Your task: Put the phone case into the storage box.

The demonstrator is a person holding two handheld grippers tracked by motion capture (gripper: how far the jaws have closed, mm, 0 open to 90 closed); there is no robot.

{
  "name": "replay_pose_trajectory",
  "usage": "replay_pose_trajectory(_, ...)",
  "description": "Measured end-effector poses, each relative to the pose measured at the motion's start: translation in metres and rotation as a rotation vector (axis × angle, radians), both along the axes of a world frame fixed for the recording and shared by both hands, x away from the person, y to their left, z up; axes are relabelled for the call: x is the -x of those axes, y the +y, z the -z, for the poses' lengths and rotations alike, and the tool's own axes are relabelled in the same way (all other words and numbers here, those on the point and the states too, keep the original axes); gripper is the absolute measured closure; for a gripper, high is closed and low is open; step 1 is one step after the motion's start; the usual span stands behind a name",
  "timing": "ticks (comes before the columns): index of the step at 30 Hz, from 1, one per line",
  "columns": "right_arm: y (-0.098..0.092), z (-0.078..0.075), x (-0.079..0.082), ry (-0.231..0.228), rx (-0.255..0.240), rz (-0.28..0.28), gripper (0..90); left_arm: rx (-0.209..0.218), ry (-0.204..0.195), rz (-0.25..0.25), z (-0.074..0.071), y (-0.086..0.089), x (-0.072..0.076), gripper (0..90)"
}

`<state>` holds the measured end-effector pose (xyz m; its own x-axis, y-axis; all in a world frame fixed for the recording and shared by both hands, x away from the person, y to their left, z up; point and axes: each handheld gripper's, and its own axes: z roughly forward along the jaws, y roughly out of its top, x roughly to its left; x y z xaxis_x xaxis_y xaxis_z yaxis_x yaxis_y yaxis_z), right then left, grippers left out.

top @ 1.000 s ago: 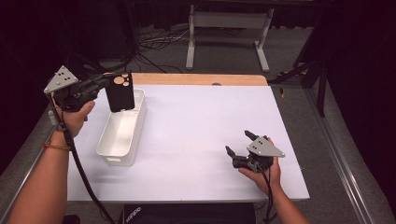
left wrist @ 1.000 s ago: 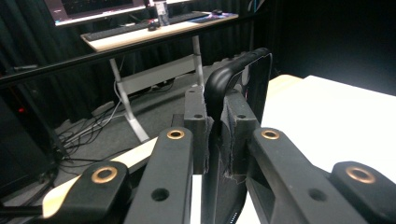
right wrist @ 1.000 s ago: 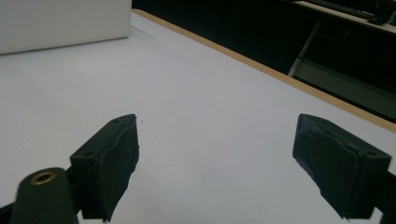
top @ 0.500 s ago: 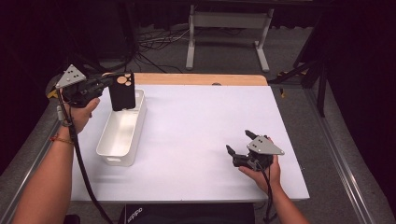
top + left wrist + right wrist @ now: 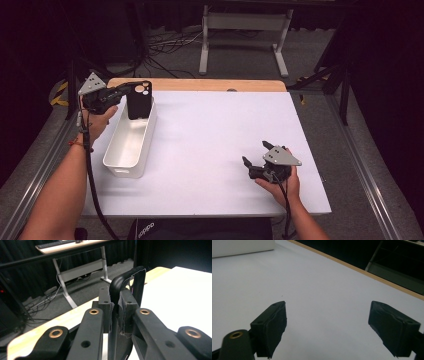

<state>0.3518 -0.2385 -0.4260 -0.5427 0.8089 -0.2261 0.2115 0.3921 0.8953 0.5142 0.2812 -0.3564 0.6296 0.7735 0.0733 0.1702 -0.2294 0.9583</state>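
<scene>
Black phone case is now right over the far end of the white bin; a second ago you had it a bit further left and nearer. Your left gripper has swung right with it. Your right gripper hasn't moved.

The case is a black shell with a camera cutout showing pale circles at its top in the high view, and it hangs upright. In the left gripper view you see it edge-on, rounded corner up, with the pads pinched tight on its edge, so your left gripper is clamped on the case.

The bin is a long white plastic tray at the left side of the white table, running near to far. Its visible inside is bare; the case's lower edge sits about at the far rim, and I can't tell if it touches.

Your right gripper rests at the near right of the table, jaws spread wide, holding nothing.
</scene>
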Motion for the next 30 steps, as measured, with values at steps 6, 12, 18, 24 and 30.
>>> replay_pose_trajectory(6, 0.002, -0.001, 0.004, 0.003, -0.004, -0.012, 16.1, 0.015, -0.005, 0.010, 0.008, 0.000, -0.003, 82.6)
replay_pose_trajectory(12, 0.005, 0.000, 0.007, 0.012, 0.001, -0.014, 16.6, 0.017, -0.004, 0.010, 0.017, 0.001, -0.007, 82.6)
replay_pose_trajectory(18, 0.007, 0.001, 0.005, 0.021, 0.016, -0.024, 17.4, 0.059, 0.002, -0.004, 0.029, 0.003, -0.010, 82.4)
replay_pose_trajectory(24, 0.008, 0.000, 0.003, 0.002, -0.005, -0.023, 18.4, 0.055, -0.001, -0.010, 0.032, 0.007, -0.009, 82.3)
replay_pose_trajectory(30, 0.014, 0.000, 0.008, -0.021, 0.022, -0.049, 19.1, 0.058, 0.010, -0.050, 0.038, 0.012, -0.013, 80.5)
